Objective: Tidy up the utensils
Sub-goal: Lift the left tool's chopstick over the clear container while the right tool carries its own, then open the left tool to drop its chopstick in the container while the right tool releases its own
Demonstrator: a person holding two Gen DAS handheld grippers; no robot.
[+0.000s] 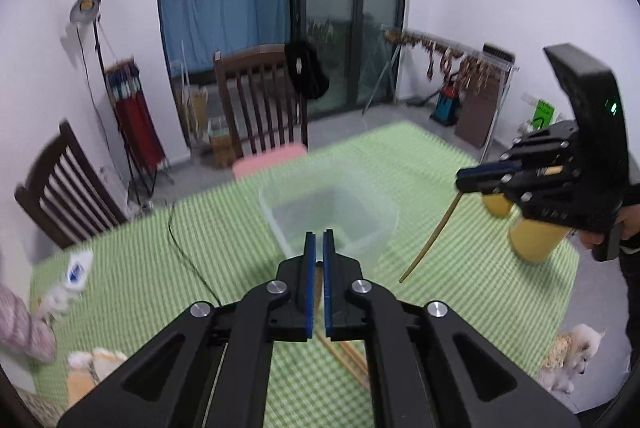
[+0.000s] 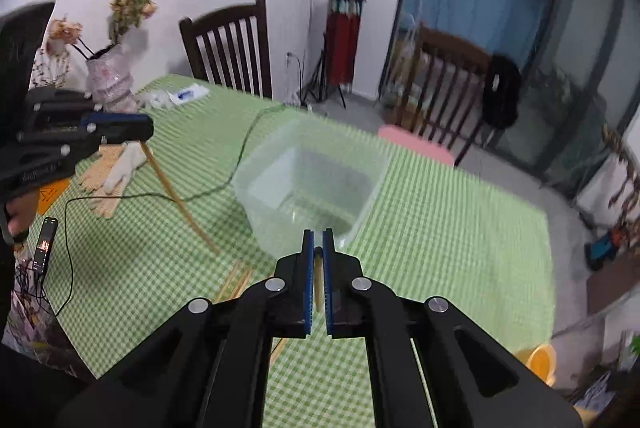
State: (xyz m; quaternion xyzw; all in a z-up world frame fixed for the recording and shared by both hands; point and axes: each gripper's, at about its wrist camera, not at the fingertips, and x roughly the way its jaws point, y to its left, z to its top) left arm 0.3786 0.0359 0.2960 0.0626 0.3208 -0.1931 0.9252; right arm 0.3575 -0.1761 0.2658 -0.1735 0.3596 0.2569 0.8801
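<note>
A clear plastic container (image 1: 328, 212) (image 2: 308, 184) stands on the green checked tablecloth (image 1: 440, 168), just beyond both grippers. My left gripper (image 1: 319, 234) is shut on a wooden chopstick (image 1: 319, 278). From the right wrist view, the left gripper (image 2: 150, 128) hovers at the left and its chopstick (image 2: 176, 200) slants down toward the cloth. My right gripper (image 2: 318, 232) is shut on another chopstick (image 2: 317, 276). The left wrist view has the right gripper (image 1: 460, 182) at the right, above the table, with its chopstick (image 1: 428, 244) hanging down. Loose chopsticks (image 2: 236, 280) (image 1: 344, 352) lie on the cloth near me.
A black cable (image 2: 208, 188) runs across the cloth left of the container. A white glove (image 2: 120, 168), a bamboo mat, a phone (image 2: 44, 240) and a flower vase (image 2: 108, 84) sit at the left. Yellow cups (image 1: 532, 240) stand at the right edge. Wooden chairs (image 1: 260, 96) surround the table; a small dog (image 1: 576, 352) stands on the floor.
</note>
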